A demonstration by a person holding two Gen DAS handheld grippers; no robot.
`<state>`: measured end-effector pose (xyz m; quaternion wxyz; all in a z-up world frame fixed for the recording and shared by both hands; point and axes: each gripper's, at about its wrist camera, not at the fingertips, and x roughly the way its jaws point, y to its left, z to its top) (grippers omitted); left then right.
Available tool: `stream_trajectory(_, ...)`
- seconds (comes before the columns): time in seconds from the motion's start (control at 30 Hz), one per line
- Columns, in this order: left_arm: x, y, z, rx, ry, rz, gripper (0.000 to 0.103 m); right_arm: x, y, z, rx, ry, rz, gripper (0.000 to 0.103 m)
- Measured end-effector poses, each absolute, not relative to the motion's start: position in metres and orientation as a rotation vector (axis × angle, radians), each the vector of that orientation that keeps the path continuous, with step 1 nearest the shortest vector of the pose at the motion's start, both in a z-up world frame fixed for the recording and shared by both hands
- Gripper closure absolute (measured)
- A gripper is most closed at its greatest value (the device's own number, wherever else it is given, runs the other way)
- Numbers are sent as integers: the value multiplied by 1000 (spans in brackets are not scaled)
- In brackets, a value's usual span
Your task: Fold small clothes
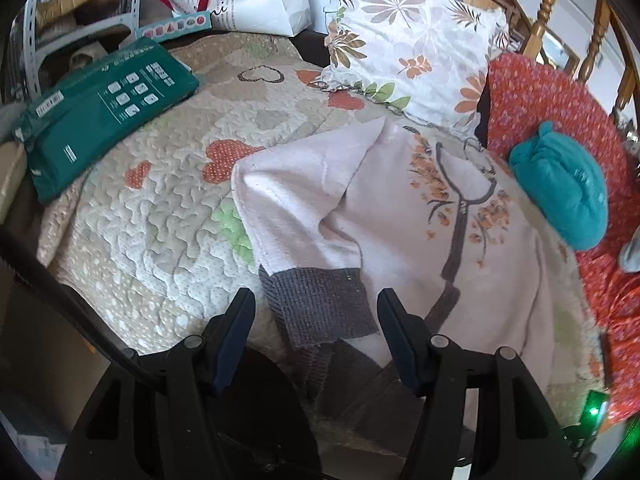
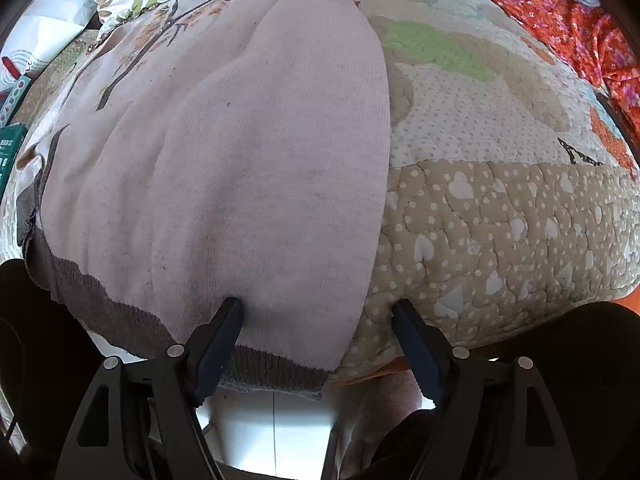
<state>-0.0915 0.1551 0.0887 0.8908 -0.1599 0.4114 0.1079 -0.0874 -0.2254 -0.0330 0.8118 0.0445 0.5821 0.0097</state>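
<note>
On lumpy quilt (image 1: 132, 220), soft pink sweater (image 1: 400, 240) with ribbed grey cuff (image 1: 320, 304).

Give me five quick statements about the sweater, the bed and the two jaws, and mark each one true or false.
1. The pink sweater lies on a quilted bedspread. True.
2. The sweater's cuff is bright yellow. False: it is grey-brown ribbed knit.
3. A teal garment lies on the red floral cloth. True.
4. The left gripper has its jaws clamped on the cuff. False: the jaws stand open on either side of it.
5. The right gripper has both jaws over the sweater. False: one tip is on the sweater, the other on the bedspread beside its edge.
</note>
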Motion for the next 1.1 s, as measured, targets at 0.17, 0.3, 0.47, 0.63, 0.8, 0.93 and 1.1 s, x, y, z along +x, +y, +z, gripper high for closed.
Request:
stream_trajectory(0.17,-89,149,87,-273,863,240,41,-89,-218,-32,80,1238,16,26)
stream_trajectory(0.3,-89,149,87,-265,865,247,41,-99,-211,-24,-3,1218,-2,45)
stream_trajectory(0.47,-88,151,86,-259,868,242,41,-110,-210,-14,-37,1182,5,98)
stream_trajectory(0.63,-85,155,88,-281,876,225,41,-116,-217,12,39,1124,86,98)
stream_trajectory(0.8,-68,158,108,-307,827,223,33,-106,-256,58,198,1030,85,98)
stream_trajectory(0.93,-32,167,128,-312,751,240,32,-96,-295,102,266,935,29,98)
stream_trajectory(1.1,19,194,136,-371,704,256,31,-64,-287,144,258,896,51,98)
